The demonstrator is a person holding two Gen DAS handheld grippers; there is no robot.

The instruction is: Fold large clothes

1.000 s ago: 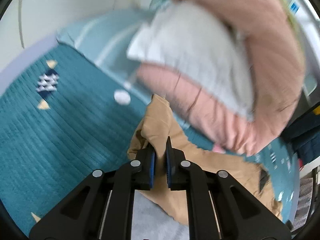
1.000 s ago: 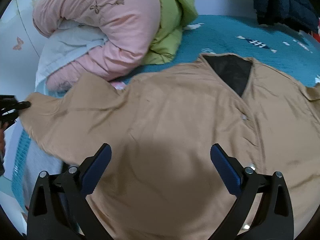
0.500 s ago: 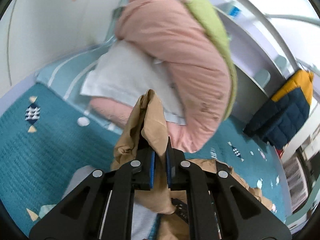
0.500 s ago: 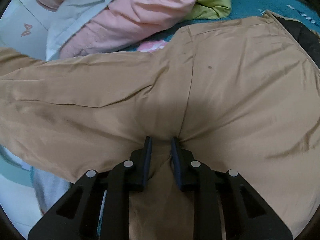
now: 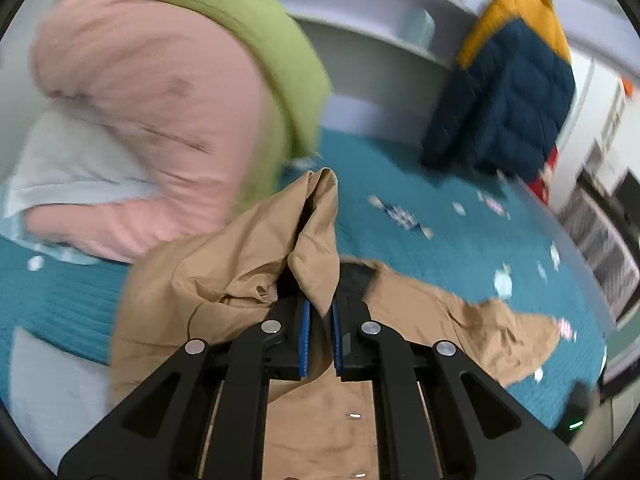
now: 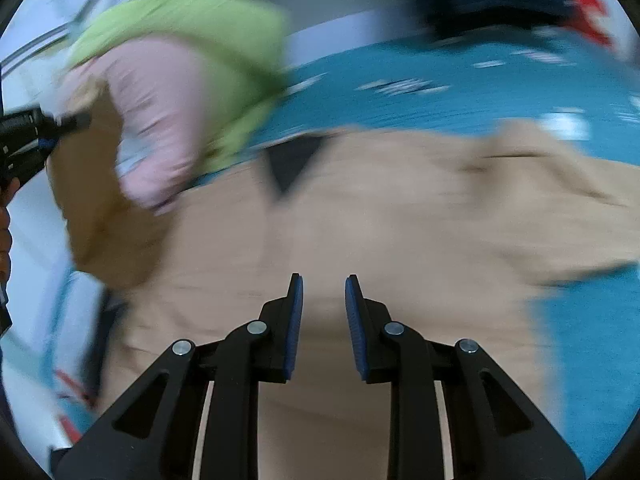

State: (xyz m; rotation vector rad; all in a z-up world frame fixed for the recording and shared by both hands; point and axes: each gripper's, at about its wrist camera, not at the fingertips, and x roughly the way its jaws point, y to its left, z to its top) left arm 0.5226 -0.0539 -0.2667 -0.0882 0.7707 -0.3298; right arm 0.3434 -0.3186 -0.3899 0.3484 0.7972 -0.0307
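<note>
Our left gripper (image 5: 319,312) pinches a soft, floppy tan shirt (image 5: 248,256) by its sleeve end, and our right gripper (image 6: 323,300) pinches the shirt's middle, which we think is light.

Tan shirt (image 5: 240,272) with a black inner collar patch (image 5: 354,276) and small silver snaps at 6 o'clock. Teal bedspread (image 5: 400,184) dotted with white and navy triangle motifs at 3 o'clock. Pink quilt (image 5: 160,112) edged in lime green (image 5: 248,32) at 10 o'clock, over a pale grey-white pillow (image 5: 64,168). Navy puffer jacket (image 5: 508,96) with a mustard-yellow top at 1 o'clock. Black fingers (image 5: 302,332) with blue pads.
</note>
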